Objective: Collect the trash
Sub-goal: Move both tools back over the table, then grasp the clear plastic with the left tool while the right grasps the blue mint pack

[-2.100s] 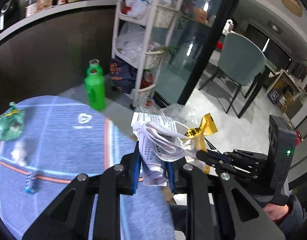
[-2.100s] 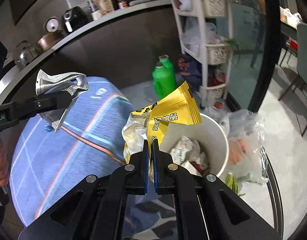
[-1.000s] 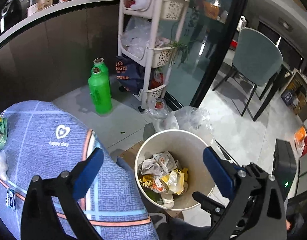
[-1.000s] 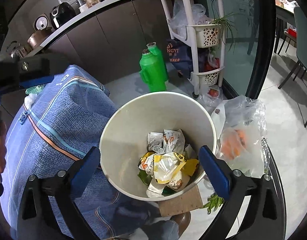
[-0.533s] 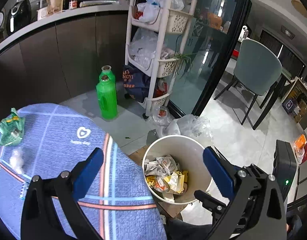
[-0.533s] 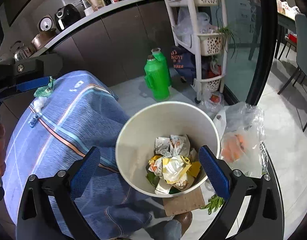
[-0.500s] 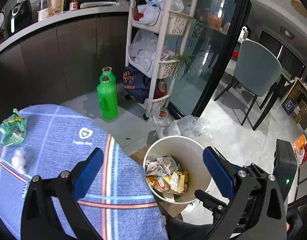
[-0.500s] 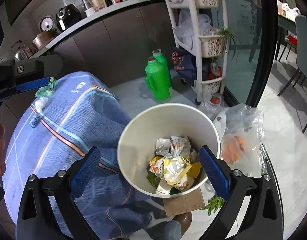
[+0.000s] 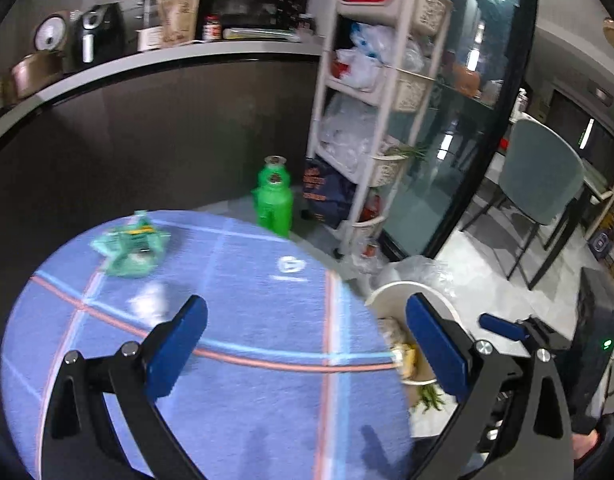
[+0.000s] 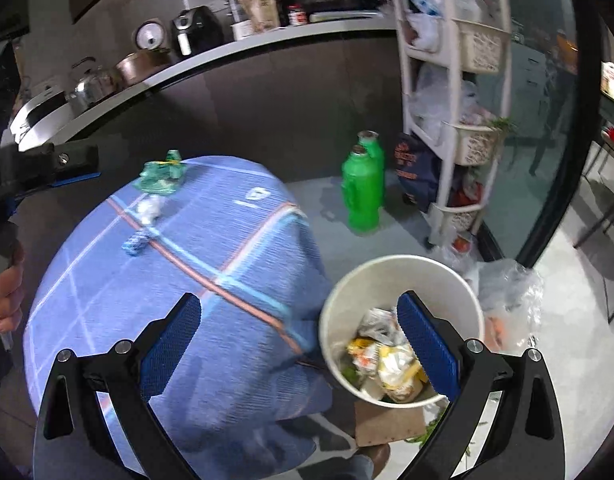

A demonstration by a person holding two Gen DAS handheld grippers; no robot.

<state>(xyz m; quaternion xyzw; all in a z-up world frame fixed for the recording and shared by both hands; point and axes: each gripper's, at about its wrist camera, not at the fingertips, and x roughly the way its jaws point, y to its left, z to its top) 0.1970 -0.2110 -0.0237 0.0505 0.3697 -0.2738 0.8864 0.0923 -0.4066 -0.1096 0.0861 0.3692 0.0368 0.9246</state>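
A round table with a blue striped cloth [image 9: 247,320] [image 10: 195,240] carries a crumpled green wrapper [image 9: 133,248] [image 10: 159,176], a white paper wad [image 9: 149,298] [image 10: 149,208] and a small blue wrapper [image 10: 134,245]. A white bin [image 10: 399,276] [image 9: 391,296] stands on the floor to the table's right, holding wrappers [image 10: 387,356]. My left gripper [image 9: 305,348] is open and empty over the table, near the white wad. My right gripper [image 10: 299,346] is open and empty over the table's edge and the bin.
Two green bottles [image 10: 363,192] [image 9: 273,200] stand on the floor beyond the table. A white shelf cart [image 10: 459,80] [image 9: 371,120] and a clear plastic bag [image 10: 507,300] are by the bin. A dark counter [image 9: 147,64] with appliances runs behind. A chair [image 9: 543,176] stands at right.
Both grippers opened and dropped the paper and yellow wrapper into the bin. Both have since swung left, the left from over the bin to over the table.
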